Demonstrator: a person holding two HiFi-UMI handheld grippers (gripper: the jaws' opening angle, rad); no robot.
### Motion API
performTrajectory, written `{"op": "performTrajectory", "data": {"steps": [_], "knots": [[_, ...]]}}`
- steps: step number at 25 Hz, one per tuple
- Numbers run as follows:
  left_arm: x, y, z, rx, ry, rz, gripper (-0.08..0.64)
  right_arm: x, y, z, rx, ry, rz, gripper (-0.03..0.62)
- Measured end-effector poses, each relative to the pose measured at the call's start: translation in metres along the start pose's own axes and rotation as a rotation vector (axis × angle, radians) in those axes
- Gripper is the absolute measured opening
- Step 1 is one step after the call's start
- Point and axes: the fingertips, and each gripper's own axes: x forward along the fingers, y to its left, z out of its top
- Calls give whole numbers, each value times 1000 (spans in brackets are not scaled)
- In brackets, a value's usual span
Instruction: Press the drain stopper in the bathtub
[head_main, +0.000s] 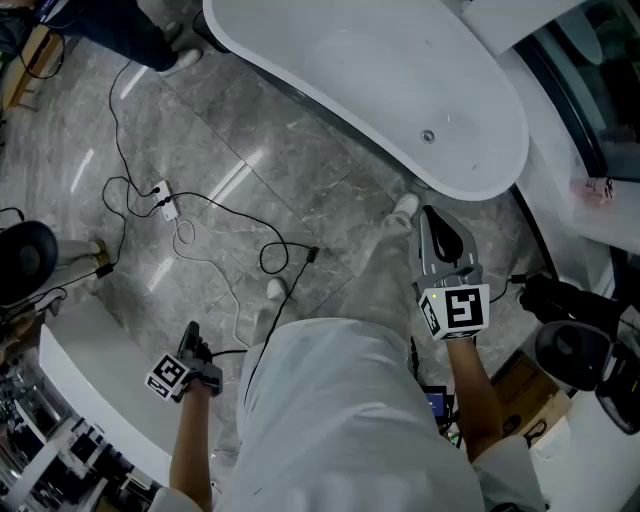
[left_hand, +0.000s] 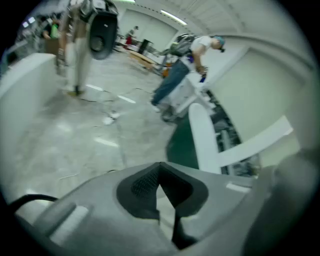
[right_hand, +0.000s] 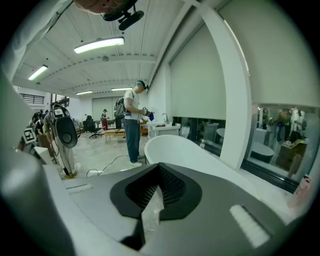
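The white bathtub (head_main: 380, 70) lies across the top of the head view, and its small round metal drain stopper (head_main: 428, 136) sits in the basin floor near the tub's near end. My right gripper (head_main: 430, 215) is held outside the tub, just below its near rim, pointing toward it with jaws shut and empty. In the right gripper view the tips (right_hand: 160, 167) meet, with the tub (right_hand: 172, 147) beyond them. My left gripper (head_main: 190, 332) hangs low at the left over the floor, far from the tub. Its jaws (left_hand: 160, 170) are shut on nothing.
Black cables (head_main: 200, 215) and a white power strip (head_main: 166, 202) trail over the grey marble floor. Another person's legs (head_main: 150, 35) stand at the upper left. A white counter (head_main: 90, 370) lies at the lower left, dark equipment (head_main: 575, 340) at the right.
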Motion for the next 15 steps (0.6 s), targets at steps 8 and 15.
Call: {"op": "performTrajectory", "data": {"steps": [8,15], "knots": [[-204,-258,-43,377,250,-1100,2,-257,278,89,96,-186,-156,0],[-359,-240,-164,982,-56,-1253,2,-407,371,49,350,-345,-376,-6]]}}
